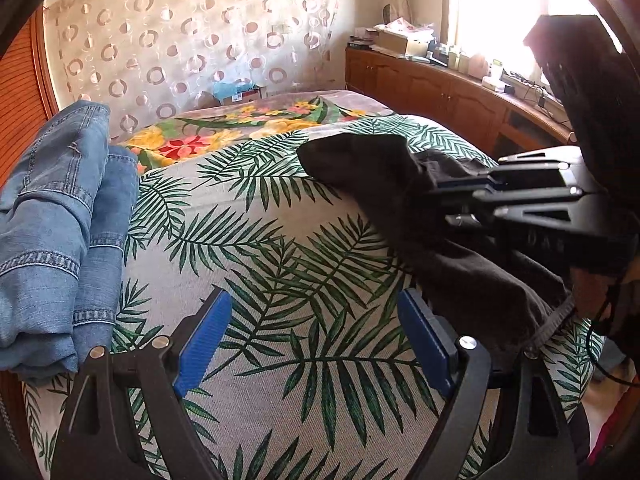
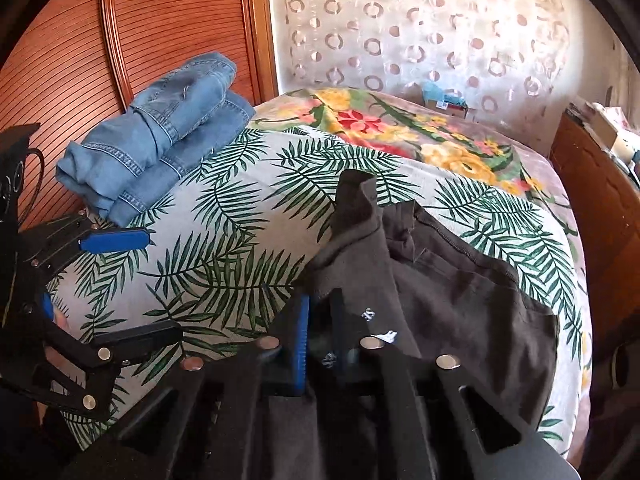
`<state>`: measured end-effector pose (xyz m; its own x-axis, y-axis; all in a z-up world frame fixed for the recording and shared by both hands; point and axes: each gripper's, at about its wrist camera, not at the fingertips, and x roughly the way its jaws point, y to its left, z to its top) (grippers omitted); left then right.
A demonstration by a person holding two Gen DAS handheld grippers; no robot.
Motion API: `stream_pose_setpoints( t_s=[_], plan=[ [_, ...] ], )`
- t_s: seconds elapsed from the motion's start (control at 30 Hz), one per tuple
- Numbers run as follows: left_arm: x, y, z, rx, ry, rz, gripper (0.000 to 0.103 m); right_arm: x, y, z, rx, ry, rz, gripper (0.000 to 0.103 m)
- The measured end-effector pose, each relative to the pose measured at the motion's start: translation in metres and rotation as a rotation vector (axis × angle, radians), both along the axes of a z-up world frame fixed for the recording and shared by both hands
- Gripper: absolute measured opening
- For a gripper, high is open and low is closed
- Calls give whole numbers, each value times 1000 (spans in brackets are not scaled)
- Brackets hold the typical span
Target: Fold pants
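Note:
Dark brown pants (image 2: 452, 280) lie crumpled on the palm-leaf sheet of the bed (image 2: 224, 248), toward its right side; they also show in the left wrist view (image 1: 400, 196). My right gripper (image 2: 320, 320) is shut on an edge of the pants near the bed's front, and it shows from the side in the left wrist view (image 1: 452, 204). My left gripper (image 1: 316, 336) is open and empty, just above the sheet, left of the pants. It shows at the left edge of the right wrist view (image 2: 96, 268).
Folded blue jeans (image 1: 60, 236) sit at the bed's left side against a wooden wardrobe (image 2: 72, 40). A floral blanket (image 1: 240, 120) covers the far end. A wooden cabinet (image 1: 440, 92) with clutter runs along the right under a bright window.

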<state>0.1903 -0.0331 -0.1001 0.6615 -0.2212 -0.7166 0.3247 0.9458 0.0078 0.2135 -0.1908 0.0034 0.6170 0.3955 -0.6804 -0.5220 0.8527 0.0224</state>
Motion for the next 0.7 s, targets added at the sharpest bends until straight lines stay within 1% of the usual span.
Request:
stream_pose_setpoints(
  t_s=[0.07,0.2,0.3,0.43,0.7],
  plan=[
    [0,0,0,-1,-2,0,85,1,-7,5,19,-6,-12,4],
    [-3,-1,3,-8,-7,-4,85,4,-34,18,82,-10,-59,4],
    [-4,-6,4,-6,-9,-14,85,8,-54,25,76,-30,-113,4],
    [-4,-13,5,-9,-11,-27,85,21,-75,21,62,-19,-180,4],
    [-7,-22,4,-2,-7,-47,85,42,-93,9,25,12,-275,4]
  ],
)
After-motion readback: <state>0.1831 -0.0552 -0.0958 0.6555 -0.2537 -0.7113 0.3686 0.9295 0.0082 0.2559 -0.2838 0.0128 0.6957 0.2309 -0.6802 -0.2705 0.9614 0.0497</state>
